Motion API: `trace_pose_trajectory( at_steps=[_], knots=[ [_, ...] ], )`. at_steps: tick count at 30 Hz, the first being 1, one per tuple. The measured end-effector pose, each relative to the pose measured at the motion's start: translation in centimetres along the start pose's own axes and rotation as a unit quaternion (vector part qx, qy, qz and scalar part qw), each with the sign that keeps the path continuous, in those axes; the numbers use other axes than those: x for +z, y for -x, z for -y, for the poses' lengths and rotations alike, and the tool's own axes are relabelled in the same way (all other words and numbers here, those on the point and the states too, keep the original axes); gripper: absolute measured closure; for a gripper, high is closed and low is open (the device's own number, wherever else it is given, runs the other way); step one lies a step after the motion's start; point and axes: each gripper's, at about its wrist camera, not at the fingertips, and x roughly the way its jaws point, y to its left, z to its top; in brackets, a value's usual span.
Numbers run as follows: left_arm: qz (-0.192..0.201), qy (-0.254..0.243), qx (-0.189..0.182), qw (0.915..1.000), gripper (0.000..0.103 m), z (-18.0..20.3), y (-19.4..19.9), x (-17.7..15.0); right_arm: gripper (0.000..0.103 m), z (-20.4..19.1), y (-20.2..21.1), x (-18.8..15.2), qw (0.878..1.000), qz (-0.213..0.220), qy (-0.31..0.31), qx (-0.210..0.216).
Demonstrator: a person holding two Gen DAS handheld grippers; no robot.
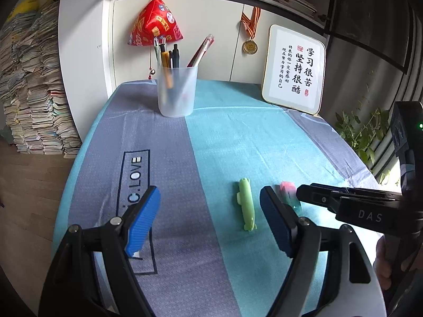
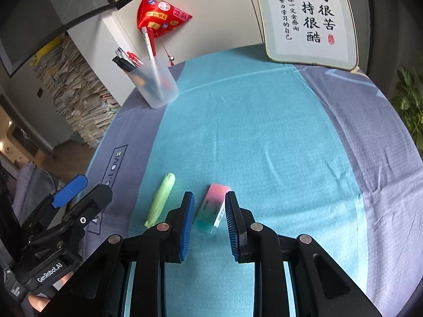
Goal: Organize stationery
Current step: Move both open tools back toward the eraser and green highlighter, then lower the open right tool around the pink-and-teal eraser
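Note:
A pink-to-teal eraser [image 2: 212, 207] lies on the cloth, between the two blue pads of my right gripper [image 2: 209, 198], which is open around it with gaps on both sides. A light green shark-shaped item [image 2: 160, 199] lies just left of it; it also shows in the left wrist view [image 1: 246, 203]. My left gripper [image 1: 210, 198] is open and empty above the cloth, left of the green item. The eraser [image 1: 288, 191] is partly hidden there behind my left gripper's right finger and the right gripper [image 1: 304, 195]. A translucent pen cup [image 1: 176, 89] with several pens stands at the back.
The table wears a blue, teal and grey cloth [image 2: 264, 132]. A framed calligraphy board [image 1: 294, 68] leans at the back right. A red hanging ornament [image 1: 156, 23] and a medal [image 1: 249, 46] hang on the wall. Stacked papers [image 1: 31, 92] are at left, a plant [image 1: 362, 132] at right.

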Motion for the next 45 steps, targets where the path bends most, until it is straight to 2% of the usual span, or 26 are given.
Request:
trace_pose_trajectory(
  at_steps=[5,11,19,22,24,25,29,31,33,38,45],
  knots=[
    [-0.019,-0.026,0.009,0.9994,0.026,1.0,-0.4,-1.0,0.079,-0.2,-0.1,-0.9,1.0,-0.009,0.001,0.0],
    [-0.026,-0.025,0.005,0.9993,0.026,1.0,-0.1,-1.8,0.079,-0.8,-1.3,-1.4,1.0,-0.023,0.002,-0.011],
    [-0.038,-0.03,0.008,0.9988,0.026,0.9,-0.4,-2.4,0.078,-1.6,-1.7,-1.5,0.999,-0.005,0.003,-0.041],
    [-0.037,-0.031,0.01,0.9988,0.026,0.9,-0.4,-2.5,0.07,-2.0,-1.9,-1.4,0.999,-0.003,0.007,-0.043],
    [-0.036,-0.031,0.011,0.9988,0.026,0.8,-0.3,-2.5,0.05,-2.4,-2.0,-1.4,0.999,0.0,0.009,-0.039],
    [-0.035,-0.03,0.012,0.9988,0.026,0.7,-0.2,-2.6,0.047,-2.6,-2.1,-1.4,0.999,0.004,0.013,-0.047],
    [-0.037,-0.03,0.018,0.9987,0.026,0.2,-0.2,-2.6,0.047,-3.4,-2.4,-1.7,0.995,0.013,0.037,-0.091],
    [-0.039,-0.028,0.02,0.9987,0.026,-0.1,-0.3,-2.6,0.05,-3.6,-2.5,-1.7,0.993,0.015,0.043,-0.111],
    [-0.039,-0.026,0.018,0.9987,0.026,-0.2,-0.3,-2.5,0.075,-3.7,-2.5,-1.8,0.989,0.022,0.051,-0.137],
    [-0.042,-0.032,0.012,0.9985,0.026,0.4,-0.7,-2.3,0.081,-2.4,-1.8,-1.9,0.992,0.024,0.041,-0.121],
    [-0.044,-0.051,0.002,0.9977,0.026,2.3,-1.4,-2.3,0.081,-0.7,-0.6,-2.7,0.993,0.028,0.032,-0.114]
  ],
)
